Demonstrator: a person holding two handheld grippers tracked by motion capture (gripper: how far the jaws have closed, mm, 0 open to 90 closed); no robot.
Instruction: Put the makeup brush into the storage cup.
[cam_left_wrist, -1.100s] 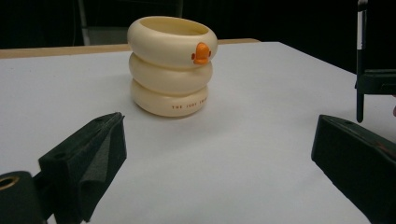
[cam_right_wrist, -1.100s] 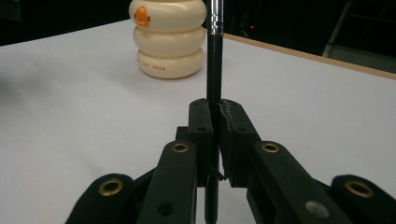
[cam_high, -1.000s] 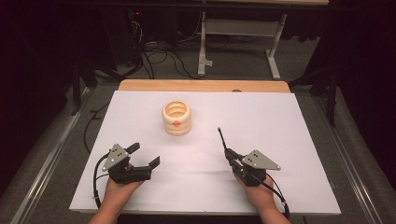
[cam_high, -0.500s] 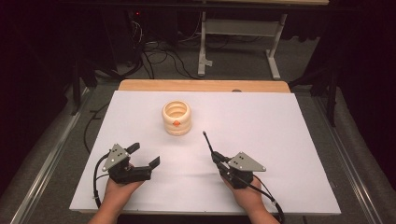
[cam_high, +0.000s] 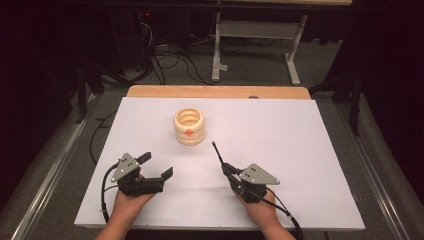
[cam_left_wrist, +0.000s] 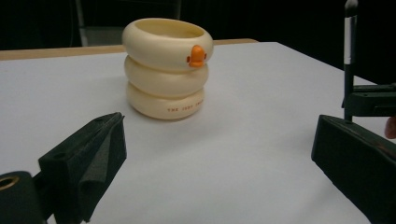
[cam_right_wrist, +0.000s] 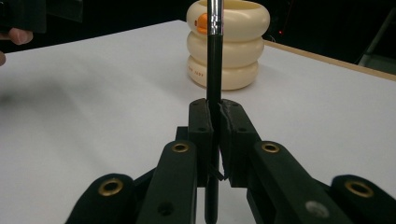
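High view: I hold my left gripper (cam_high: 156, 166) near the front left corner of the white surface (cam_high: 300, 150), its jaws spread wide with nothing between them. My right gripper (cam_high: 229, 170) sits toward the front edge, right of centre, its jaws closed on a slim black brush (cam_high: 218, 153) that slants up and away toward the far edge. A cream holder (cam_high: 189, 126) made of three stacked rings, with a small orange beak on the side facing me, stands upright left of centre, nearer the far edge than the front. The brush tip lies just to the right of it, apart from it.

Left gripper view: my two black jaws stand far apart at the bottom corners; the cream holder (cam_left_wrist: 166, 67) rests on the surface between and beyond them, small orange lettering on its lowest ring. The brush (cam_left_wrist: 348, 65) rises at the right edge.

Right gripper view: my jaw pads clamp the brush (cam_right_wrist: 214, 70) shaft, whose silver ferrule overlaps the cream holder (cam_right_wrist: 233, 44) behind it.
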